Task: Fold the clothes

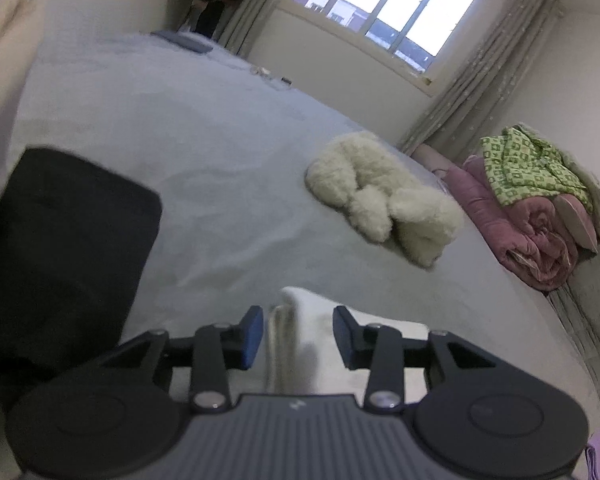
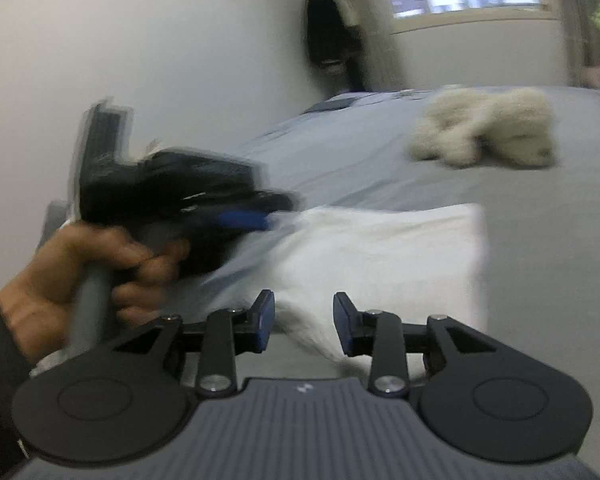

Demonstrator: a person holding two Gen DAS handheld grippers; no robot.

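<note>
A folded white garment (image 2: 380,256) lies on the grey bed (image 2: 540,240). My right gripper (image 2: 304,322) is open, its jaws just above the garment's near edge. My left gripper (image 1: 298,332) is open over the garment's folded end (image 1: 300,320). In the right wrist view the left gripper (image 2: 256,216) shows blurred at the garment's left side, held by a hand (image 2: 80,272). A fluffy cream garment (image 1: 384,196) lies further back on the bed; it also shows in the right wrist view (image 2: 488,132).
A dark cloth (image 1: 60,248) lies at the bed's left side. A pink quilt (image 1: 528,220) with a green patterned garment (image 1: 528,164) on top sits to the right. A window (image 1: 388,4) with curtains and dark hanging clothes (image 2: 328,36) stand beyond the bed.
</note>
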